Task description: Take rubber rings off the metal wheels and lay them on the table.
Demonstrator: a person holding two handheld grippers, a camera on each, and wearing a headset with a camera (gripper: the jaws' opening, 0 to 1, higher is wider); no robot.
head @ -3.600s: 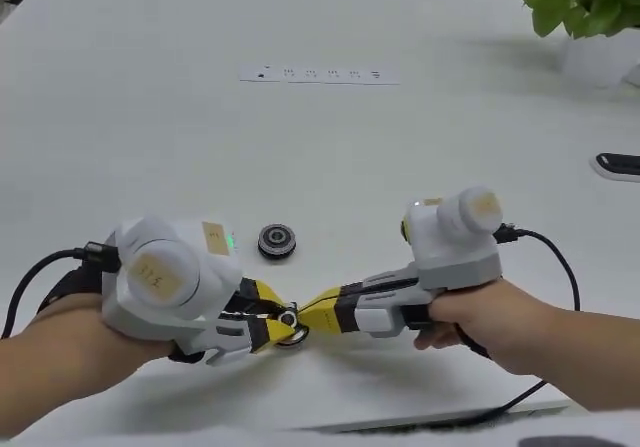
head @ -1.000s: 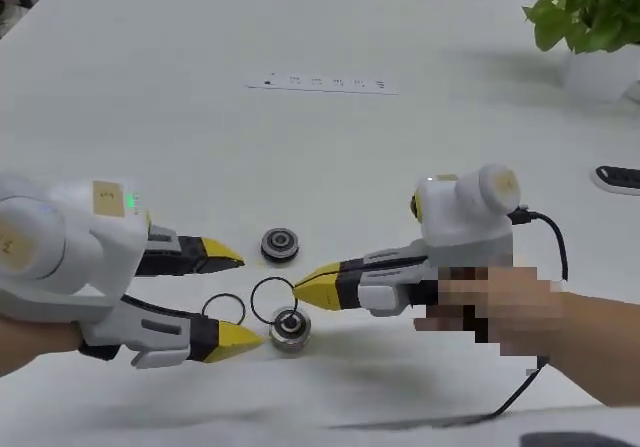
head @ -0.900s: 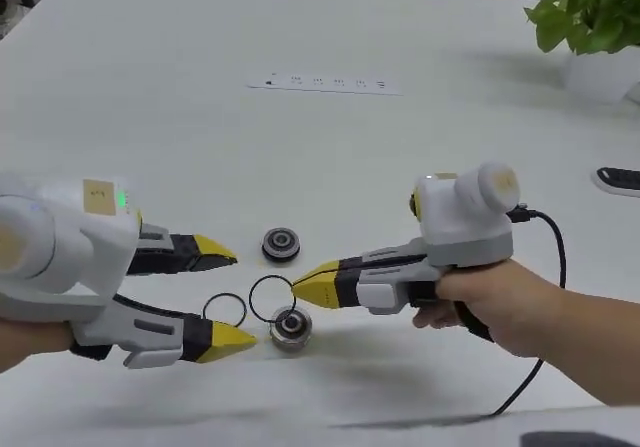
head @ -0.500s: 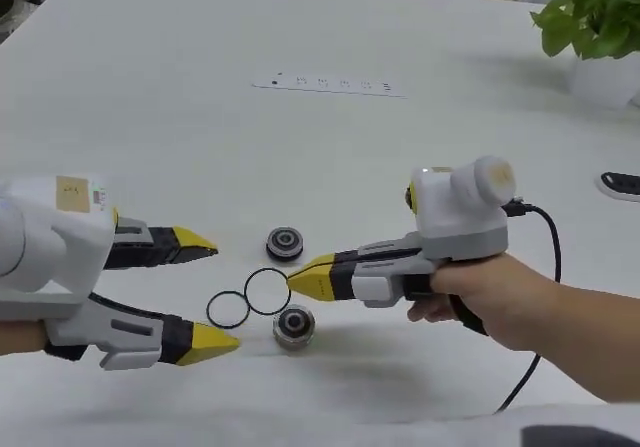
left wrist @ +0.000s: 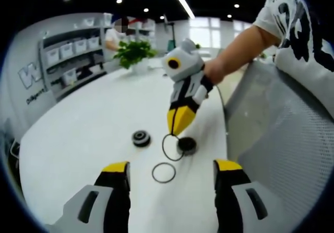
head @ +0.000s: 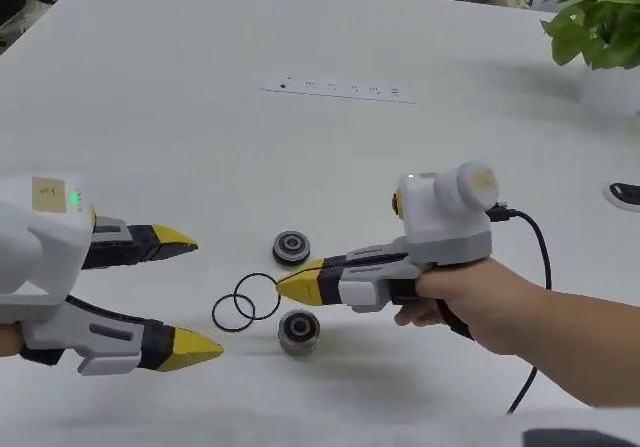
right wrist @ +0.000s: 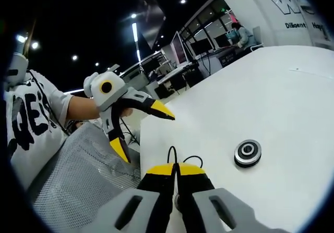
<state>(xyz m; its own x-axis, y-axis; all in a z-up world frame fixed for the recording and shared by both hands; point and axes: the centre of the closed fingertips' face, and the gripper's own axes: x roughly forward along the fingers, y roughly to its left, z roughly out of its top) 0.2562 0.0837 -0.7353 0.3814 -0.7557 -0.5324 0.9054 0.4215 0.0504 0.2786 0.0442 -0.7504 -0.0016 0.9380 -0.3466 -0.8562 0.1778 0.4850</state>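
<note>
**One ring pinched, one wheel still dressed**

Nearest, the left hand-held gripper [head: 205, 292] hovers with its jaws spread wide and nothing between them. Just past its tips a rubber ring [head: 222, 325] lies flat on the desk [head: 200, 117], close to a bare metal wheel [head: 298, 330]. The right hand-held gripper [head: 283, 286] has its jaws pressed together on a second ring [head: 262, 277], caught only by its edge. Whether this ring touches the desk I cannot tell. Behind it a second wheel [head: 291, 247] still wears its black ring. Farther off lies a power strip [head: 340, 89].

So thin a pinch could let the ring spring aside on release, onto the bare wheel or tangled with the ring already down. The left's wide jaws might sweep that ring. The dressed wheel may skid if gripped off-centre.
</note>
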